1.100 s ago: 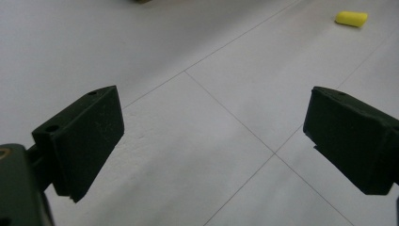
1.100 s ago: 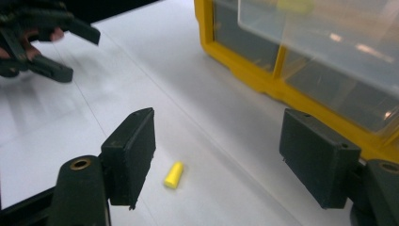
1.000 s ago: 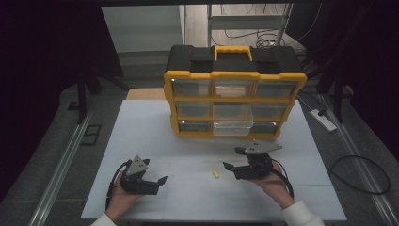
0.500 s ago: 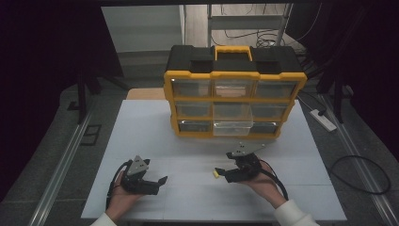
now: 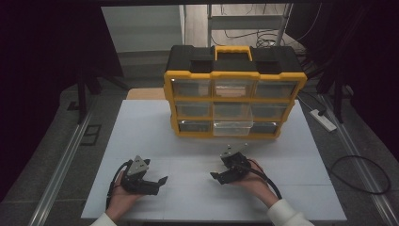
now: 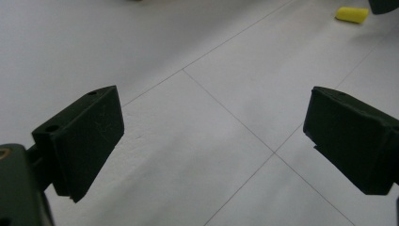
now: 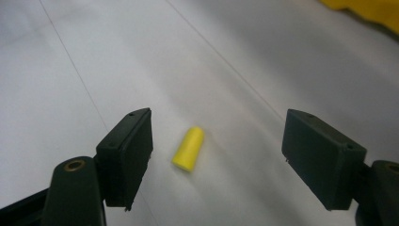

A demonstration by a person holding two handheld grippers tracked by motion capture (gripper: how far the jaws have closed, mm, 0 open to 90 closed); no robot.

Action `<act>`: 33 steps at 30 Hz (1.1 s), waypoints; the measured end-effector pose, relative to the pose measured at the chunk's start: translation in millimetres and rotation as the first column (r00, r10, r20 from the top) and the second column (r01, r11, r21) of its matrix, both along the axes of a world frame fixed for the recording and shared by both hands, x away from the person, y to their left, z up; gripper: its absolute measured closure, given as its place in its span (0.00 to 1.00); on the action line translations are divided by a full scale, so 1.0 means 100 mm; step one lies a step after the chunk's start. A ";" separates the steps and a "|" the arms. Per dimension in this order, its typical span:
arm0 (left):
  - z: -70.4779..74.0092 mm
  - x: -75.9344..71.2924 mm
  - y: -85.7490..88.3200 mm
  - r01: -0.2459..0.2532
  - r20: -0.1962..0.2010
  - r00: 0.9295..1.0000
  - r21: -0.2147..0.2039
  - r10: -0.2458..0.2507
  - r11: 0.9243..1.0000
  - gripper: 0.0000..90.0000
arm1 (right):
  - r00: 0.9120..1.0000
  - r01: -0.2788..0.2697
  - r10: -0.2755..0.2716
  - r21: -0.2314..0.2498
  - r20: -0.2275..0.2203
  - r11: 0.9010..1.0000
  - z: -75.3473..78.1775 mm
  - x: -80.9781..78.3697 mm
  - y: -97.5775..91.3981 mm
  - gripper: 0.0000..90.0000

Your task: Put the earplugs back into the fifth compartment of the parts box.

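A small yellow foam cylinder lies on the white table, and my right gripper stands open with one jaw on each side of it, not touching. In the high view that right gripper sits at the front middle of the table, pointing left. My left gripper rests at the front left, open and holding nothing. In the left gripper view its own jaws are spread wide over bare table, with the yellow cylinder far off at the top right.
A yellow and black drawer organizer stands at the back middle of the white table. Its bottom middle clear drawer sticks out a little. A white power strip lies on the floor to the right.
My right gripper has moved left and forward across the table until its open jaws straddle the yellow cylinder. The left gripper has stayed where it was.
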State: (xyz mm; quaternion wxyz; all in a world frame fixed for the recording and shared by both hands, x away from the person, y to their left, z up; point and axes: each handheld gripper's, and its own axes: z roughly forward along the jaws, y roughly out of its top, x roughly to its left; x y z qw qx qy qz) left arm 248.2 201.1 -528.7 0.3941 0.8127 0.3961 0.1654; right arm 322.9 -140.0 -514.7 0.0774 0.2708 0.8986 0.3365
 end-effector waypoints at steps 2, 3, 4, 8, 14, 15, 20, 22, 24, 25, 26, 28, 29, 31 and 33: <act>0.00 0.00 0.00 0.000 -0.001 1.000 0.000 0.000 1.000 0.06 | 1.000 -0.004 0.004 -0.018 0.000 1.000 -0.02 -0.01 0.02 0.30; 0.00 0.00 0.00 0.001 -0.001 1.000 0.001 -0.001 1.000 0.06 | 1.000 -0.007 0.007 -0.021 0.000 1.000 -0.02 -0.01 0.03 0.31; 0.00 0.00 0.00 0.001 -0.001 1.000 0.001 -0.001 1.000 0.06 | 1.000 -0.014 0.014 -0.028 0.002 1.000 -0.03 -0.02 0.04 0.33; 0.00 0.00 0.00 0.004 -0.002 1.000 0.004 -0.004 1.000 0.06 | 1.000 -0.020 0.021 -0.053 0.003 0.998 -0.06 -0.03 0.08 0.40; 0.00 0.00 0.00 0.004 -0.001 1.000 0.005 -0.004 1.000 0.06 | 1.000 -0.017 0.018 -0.079 0.021 0.997 -0.06 -0.03 0.10 0.52; 0.00 0.00 0.00 0.003 -0.001 1.000 0.005 -0.003 1.000 0.06 | 1.000 -0.017 0.019 -0.086 0.024 0.996 -0.06 -0.03 0.09 0.57; 0.00 0.00 0.00 0.004 0.000 1.000 0.005 -0.004 1.000 0.06 | 0.999 -0.054 0.053 -0.061 -0.013 0.997 -0.04 -0.05 0.10 0.85; 0.00 0.00 0.00 0.005 0.000 1.000 0.005 -0.005 1.000 0.06 | 0.999 -0.054 0.054 -0.065 -0.001 0.996 -0.03 -0.06 0.10 0.88; 0.00 0.00 0.00 0.005 0.000 1.000 0.004 -0.005 1.000 0.06 | 0.999 -0.045 0.045 -0.054 0.009 0.998 -0.01 -0.06 0.09 0.89; 0.00 0.00 0.00 0.005 0.000 1.000 0.003 -0.005 1.000 0.06 | 0.999 -0.036 0.036 -0.033 0.013 0.999 0.01 -0.05 0.07 0.89; 0.00 0.00 0.00 0.005 0.000 1.000 0.004 -0.005 1.000 0.06 | 0.999 -0.029 0.029 -0.017 0.015 0.999 0.03 -0.04 0.05 0.90; 0.00 0.00 0.00 0.003 0.001 1.000 0.001 -0.003 1.000 0.06 | 1.000 -0.017 0.016 0.027 0.018 1.000 0.09 -0.04 0.00 0.90; 0.00 0.00 0.00 0.003 0.001 1.000 0.001 -0.003 1.000 0.06 | 1.000 -0.013 0.013 0.042 0.016 0.999 0.11 -0.04 -0.02 0.90; 0.00 0.00 0.00 0.004 0.002 1.000 0.000 -0.004 1.000 0.06 | 1.000 -0.011 0.009 0.084 0.022 0.996 0.16 -0.04 -0.07 0.90; 0.01 0.00 0.00 0.004 0.002 1.000 -0.001 -0.004 1.000 0.06 | 0.999 -0.011 0.008 0.114 0.031 0.993 0.20 -0.05 -0.10 0.90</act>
